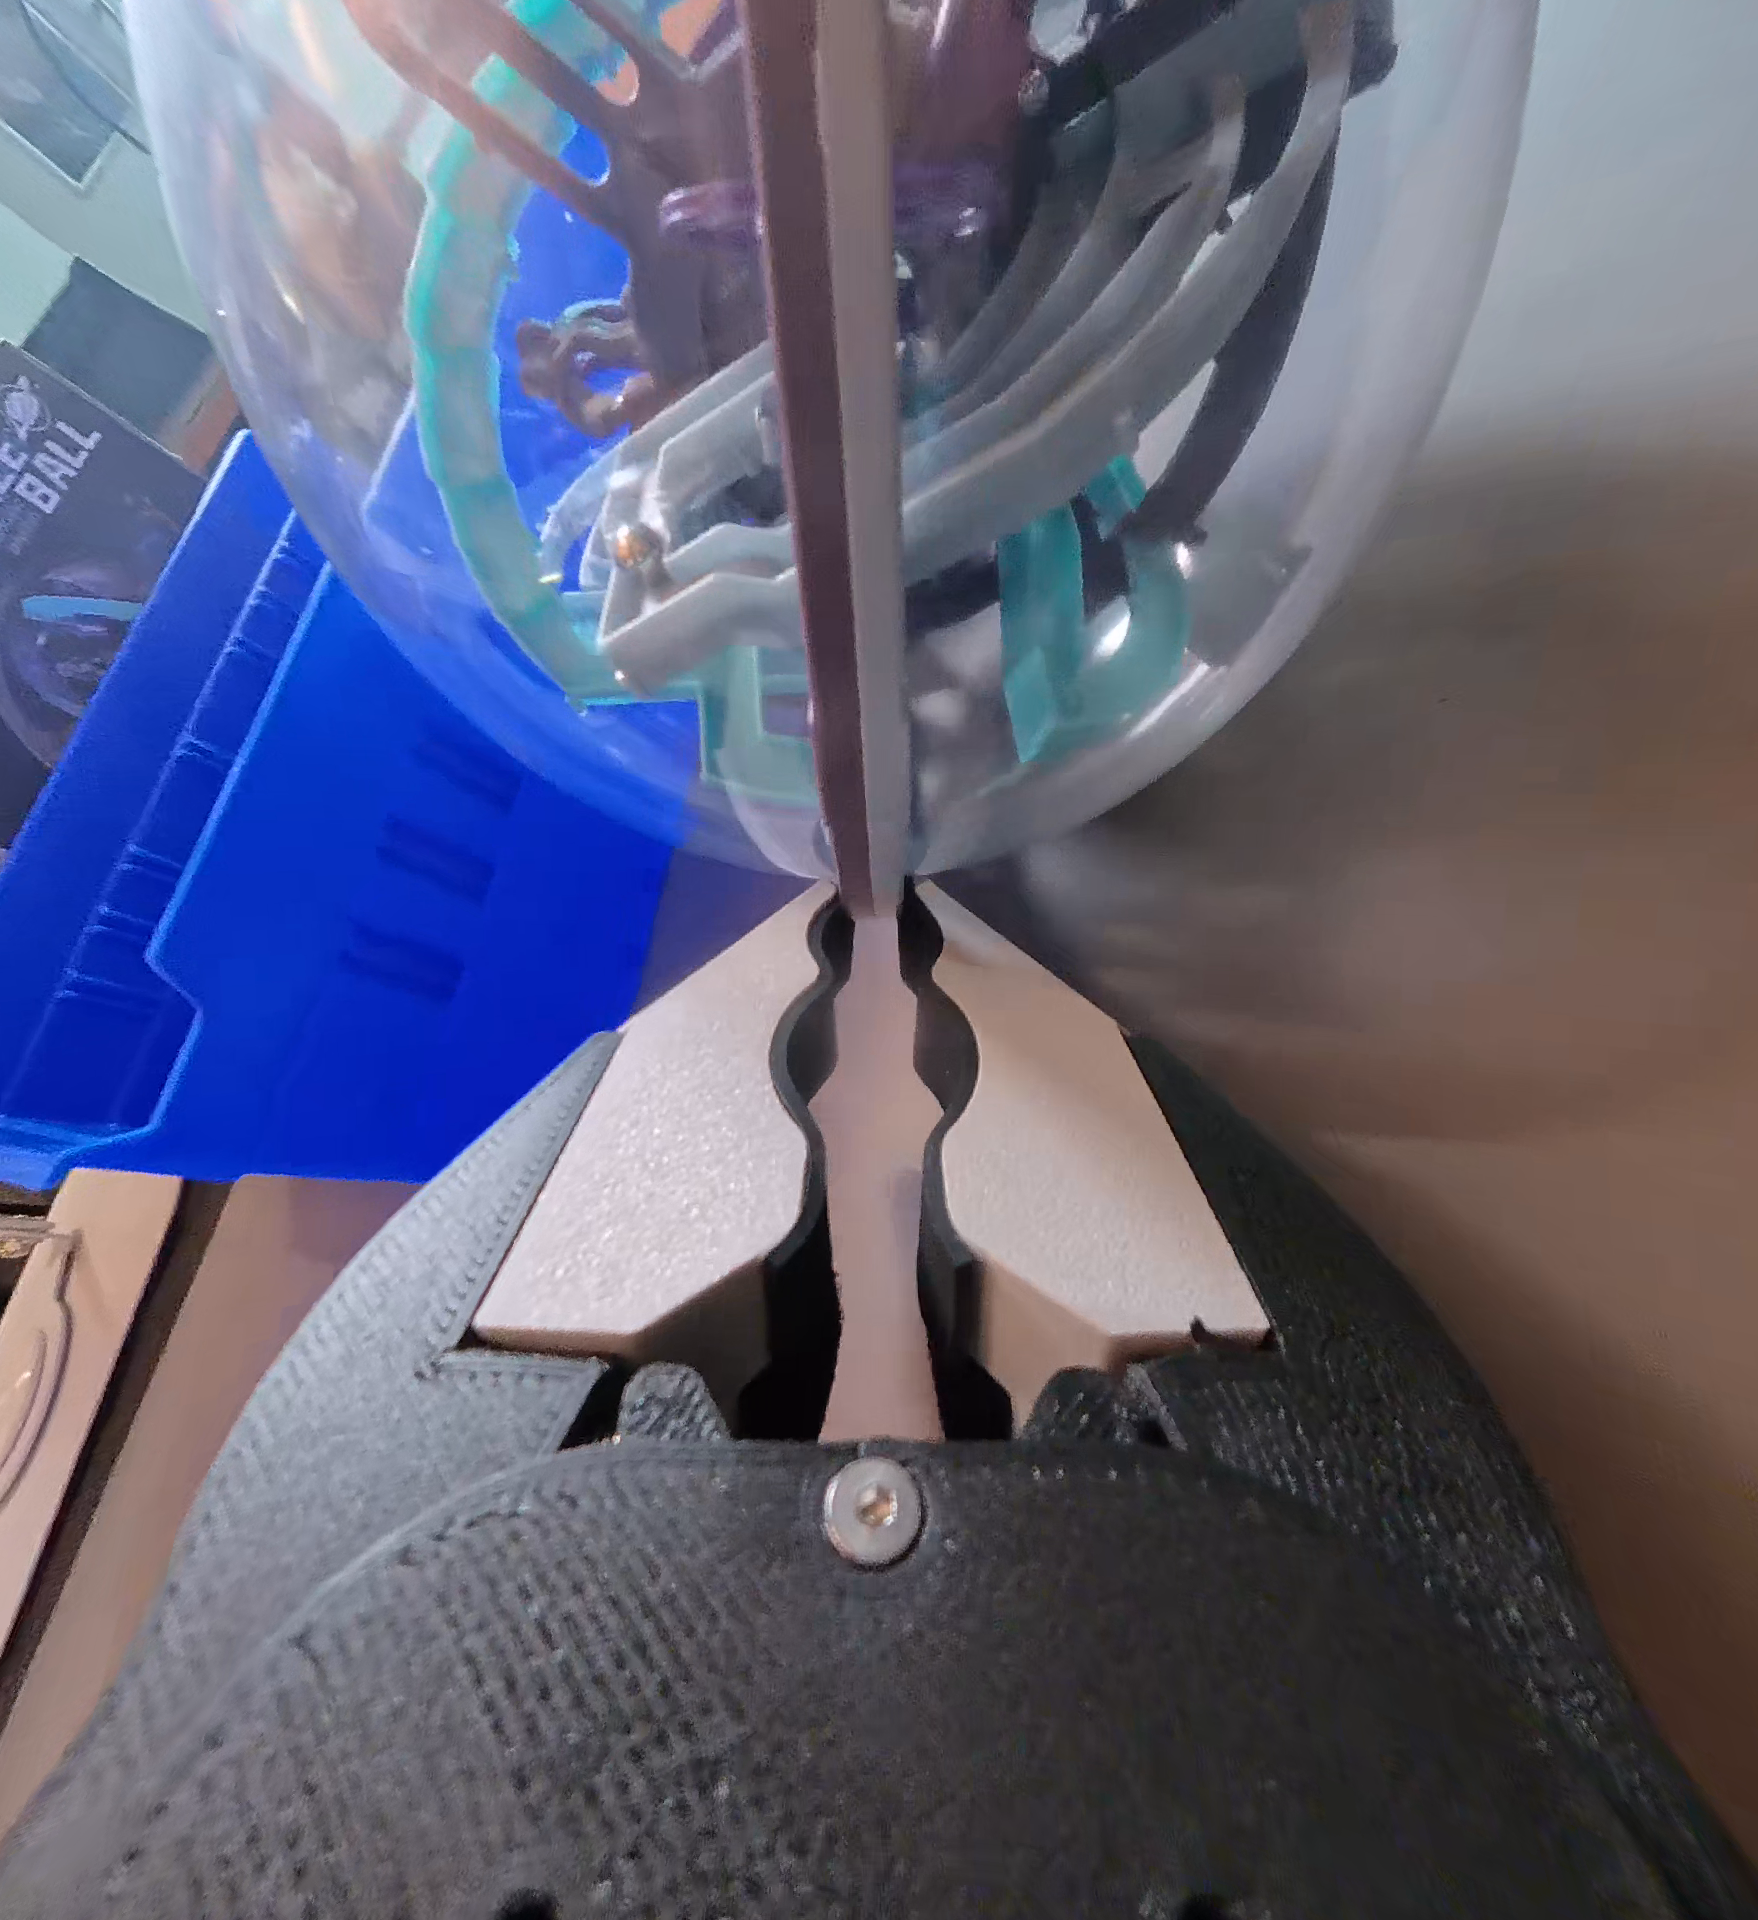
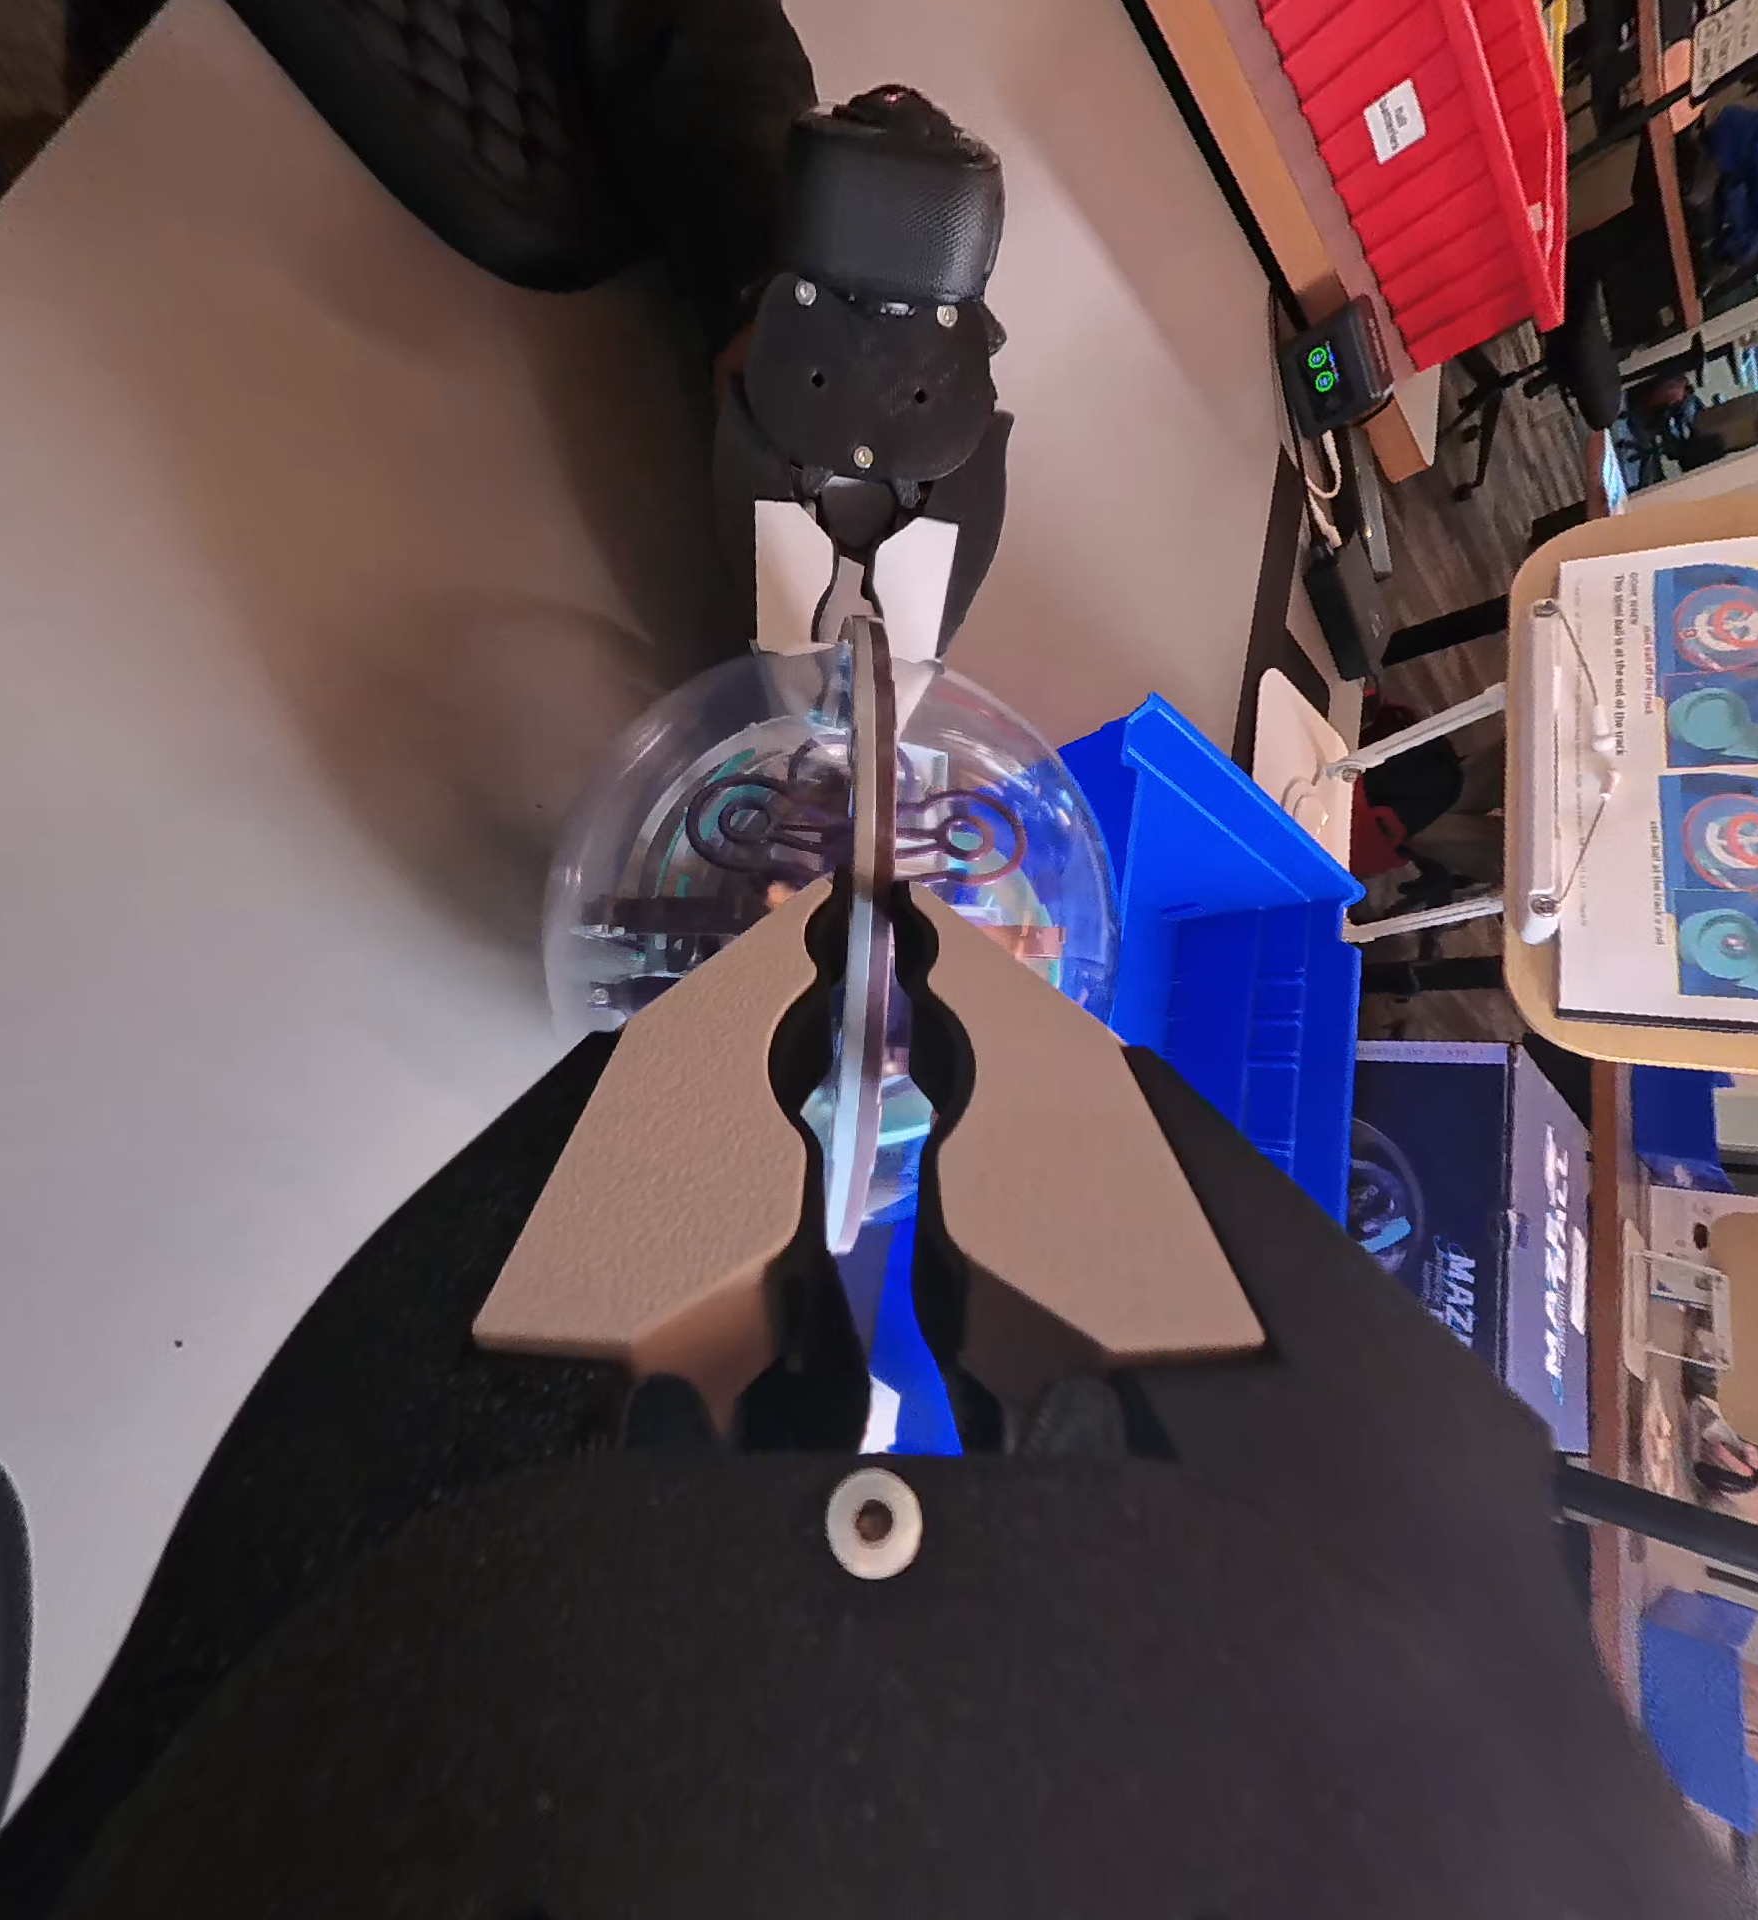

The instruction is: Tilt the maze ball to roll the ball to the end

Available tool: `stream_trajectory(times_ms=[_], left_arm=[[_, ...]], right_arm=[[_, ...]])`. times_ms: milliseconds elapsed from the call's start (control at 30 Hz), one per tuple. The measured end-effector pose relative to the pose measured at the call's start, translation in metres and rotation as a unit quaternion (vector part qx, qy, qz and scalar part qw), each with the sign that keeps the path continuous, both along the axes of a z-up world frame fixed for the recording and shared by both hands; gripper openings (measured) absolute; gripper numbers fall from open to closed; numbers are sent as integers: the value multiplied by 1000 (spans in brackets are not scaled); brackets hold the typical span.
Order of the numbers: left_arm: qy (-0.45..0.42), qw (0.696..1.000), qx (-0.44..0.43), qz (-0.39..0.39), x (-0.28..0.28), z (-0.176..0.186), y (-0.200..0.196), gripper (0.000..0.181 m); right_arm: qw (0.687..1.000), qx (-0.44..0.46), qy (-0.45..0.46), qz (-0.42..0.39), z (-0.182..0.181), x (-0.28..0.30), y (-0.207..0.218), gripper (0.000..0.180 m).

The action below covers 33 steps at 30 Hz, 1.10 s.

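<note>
The maze ball [image 1: 1010, 436] is a clear sphere with grey, teal and brown tracks inside and a flat ring rim [image 1: 833, 416] around it. It is held in the air above the table. My left gripper [image 1: 870, 899] is shut on the rim's near edge. A small steel ball [image 1: 631, 540] sits on a grey track piece to the left of the rim. In the right wrist view the maze ball [image 2: 709, 831] hangs between both grippers. My right gripper [image 2: 870, 904] is shut on the rim [image 2: 870, 727], and the left gripper [image 2: 862, 634] clamps the opposite side.
A blue bin [image 1: 335, 935] [image 2: 1239, 914] stands close beside the sphere. A dark maze ball box [image 1: 13, 582] [image 2: 1457, 1247] lies beyond it. The pale table [image 2: 231, 623] lies under the ball. A red bin [image 2: 1415, 156], a small device [image 2: 1337, 374] and an instruction sheet on a stand [image 2: 1706, 779] are farther off.
</note>
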<state>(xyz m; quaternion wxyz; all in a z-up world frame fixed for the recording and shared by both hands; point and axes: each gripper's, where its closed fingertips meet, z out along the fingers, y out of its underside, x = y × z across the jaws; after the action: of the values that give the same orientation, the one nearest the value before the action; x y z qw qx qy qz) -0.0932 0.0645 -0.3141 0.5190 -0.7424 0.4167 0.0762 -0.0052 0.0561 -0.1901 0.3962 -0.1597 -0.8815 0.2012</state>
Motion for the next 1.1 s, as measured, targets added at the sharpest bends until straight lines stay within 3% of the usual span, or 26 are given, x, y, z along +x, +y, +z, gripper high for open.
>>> stream_trajectory(times_ms=[33, 533, 1100], left_arm=[[3, 1000, 5, 6, -2, 1, 1, 7], [18, 988, 129, 87, -35, 60, 13, 8], [17, 955, 269, 123, -55, 179, -1, 6]], right_arm=[[1000, 2, 3, 0, 0, 0, 0, 6], [991, 91, 97, 6, 33, -8, 4, 6], [969, 169, 181, -5, 116, -9, 6, 6]])
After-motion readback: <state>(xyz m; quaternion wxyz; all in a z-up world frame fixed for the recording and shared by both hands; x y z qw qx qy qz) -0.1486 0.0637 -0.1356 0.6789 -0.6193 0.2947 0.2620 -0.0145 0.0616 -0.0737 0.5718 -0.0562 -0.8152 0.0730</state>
